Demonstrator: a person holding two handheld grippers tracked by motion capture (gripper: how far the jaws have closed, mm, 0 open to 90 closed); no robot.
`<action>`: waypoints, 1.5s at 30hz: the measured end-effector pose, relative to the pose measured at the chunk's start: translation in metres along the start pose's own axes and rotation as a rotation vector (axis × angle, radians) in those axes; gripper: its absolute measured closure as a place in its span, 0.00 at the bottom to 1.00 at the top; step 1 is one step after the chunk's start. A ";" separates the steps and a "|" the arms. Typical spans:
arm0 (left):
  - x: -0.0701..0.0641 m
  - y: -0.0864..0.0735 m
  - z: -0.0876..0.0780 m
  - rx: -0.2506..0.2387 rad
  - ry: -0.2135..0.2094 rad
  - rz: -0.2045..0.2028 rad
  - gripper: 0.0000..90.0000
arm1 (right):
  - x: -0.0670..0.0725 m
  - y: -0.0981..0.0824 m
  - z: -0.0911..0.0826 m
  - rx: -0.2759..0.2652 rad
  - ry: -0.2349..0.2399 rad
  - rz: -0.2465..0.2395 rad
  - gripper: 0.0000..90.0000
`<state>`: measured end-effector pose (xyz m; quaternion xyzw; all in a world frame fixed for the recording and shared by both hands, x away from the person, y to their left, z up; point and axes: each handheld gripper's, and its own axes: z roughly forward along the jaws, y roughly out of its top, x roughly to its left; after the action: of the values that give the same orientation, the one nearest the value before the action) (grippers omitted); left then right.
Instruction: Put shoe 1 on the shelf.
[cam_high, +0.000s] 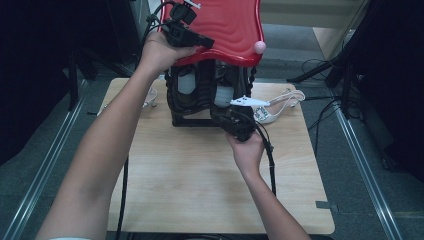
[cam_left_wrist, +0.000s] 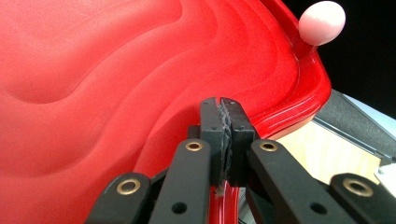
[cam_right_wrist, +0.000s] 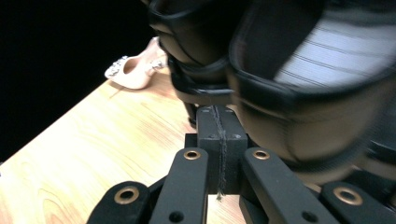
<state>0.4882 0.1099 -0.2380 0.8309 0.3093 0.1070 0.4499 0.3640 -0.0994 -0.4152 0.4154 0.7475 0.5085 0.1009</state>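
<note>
Shoe rack with red wavy top steadied on the bench.
Left claw is shut against the red top's front rim, nothing clearly pinched; right claw is shut, empty, brought in low beside the rack's black frame, near the shoes stored inside. The top is best braced firmly while the lower approach is eased in slowly.

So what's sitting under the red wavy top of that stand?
Under the red top, the black frame holds two pale rounded things, one at left and one at right. The frame's bars cover most of them, so they cannot be identified.
</note>
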 end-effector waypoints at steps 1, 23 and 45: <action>0.000 0.000 0.000 0.000 -0.001 -0.001 0.99 | -0.003 -0.001 -0.002 0.003 -0.004 0.004 1.00; 0.000 0.000 0.000 -0.001 0.002 -0.004 0.98 | -0.036 0.023 -0.006 -0.009 -0.099 -0.018 1.00; -0.009 0.003 -0.016 0.019 -0.032 -0.061 0.84 | -0.034 0.016 -0.026 -0.043 -0.034 -0.002 0.95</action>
<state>0.4754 0.1140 -0.2256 0.8270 0.3281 0.0770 0.4500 0.3787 -0.1389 -0.3994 0.4211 0.7349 0.5170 0.1231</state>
